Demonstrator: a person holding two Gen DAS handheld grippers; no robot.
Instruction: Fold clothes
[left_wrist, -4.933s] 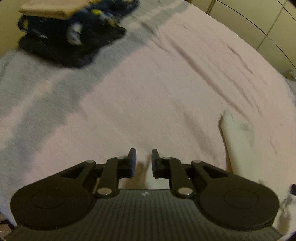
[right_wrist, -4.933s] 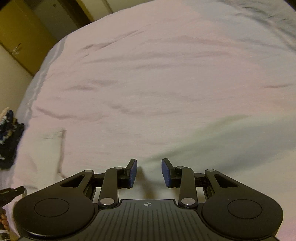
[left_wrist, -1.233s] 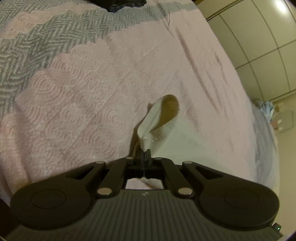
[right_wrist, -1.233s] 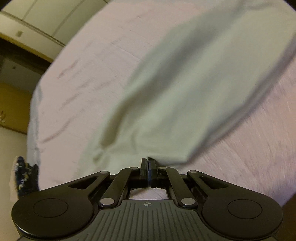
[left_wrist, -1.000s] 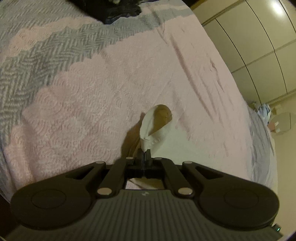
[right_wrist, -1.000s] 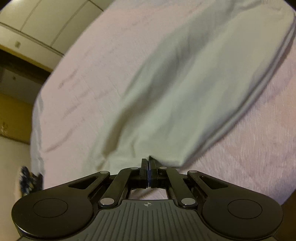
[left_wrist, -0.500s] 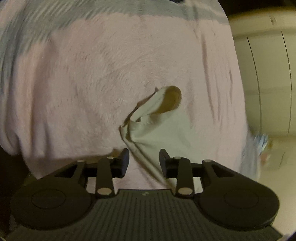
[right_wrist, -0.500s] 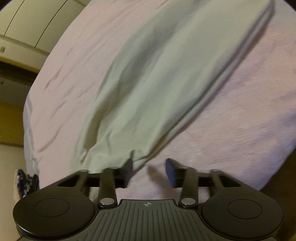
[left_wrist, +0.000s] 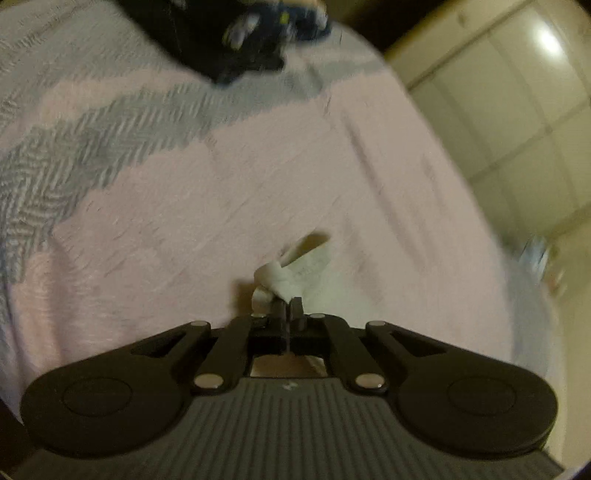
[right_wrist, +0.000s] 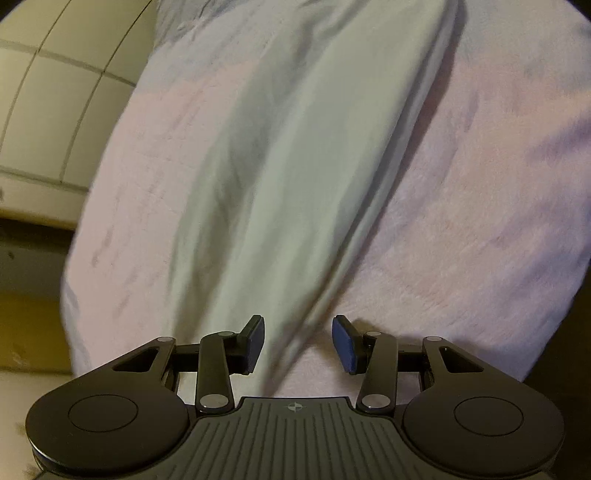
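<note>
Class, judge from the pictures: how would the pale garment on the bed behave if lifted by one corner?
The pale garment is probably floppy: it lies creased along the pink bedspread. Its corner bunches where the left gripper pinches it, so it would likely drape rather than hold its shape. It also looks thin, so probably light.

The left gripper (left_wrist: 289, 306) points steeply downward with its jaws pressed together, a bunched fold of the pale garment (left_wrist: 295, 269) pinched at the tips. The right gripper (right_wrist: 298, 341) also tilts steeply down, and its jaws have just been opening; they stand wide apart, blue pads (right_wrist: 341, 345) facing each other, the garment's edge lying loose between them, unpressed.
</note>
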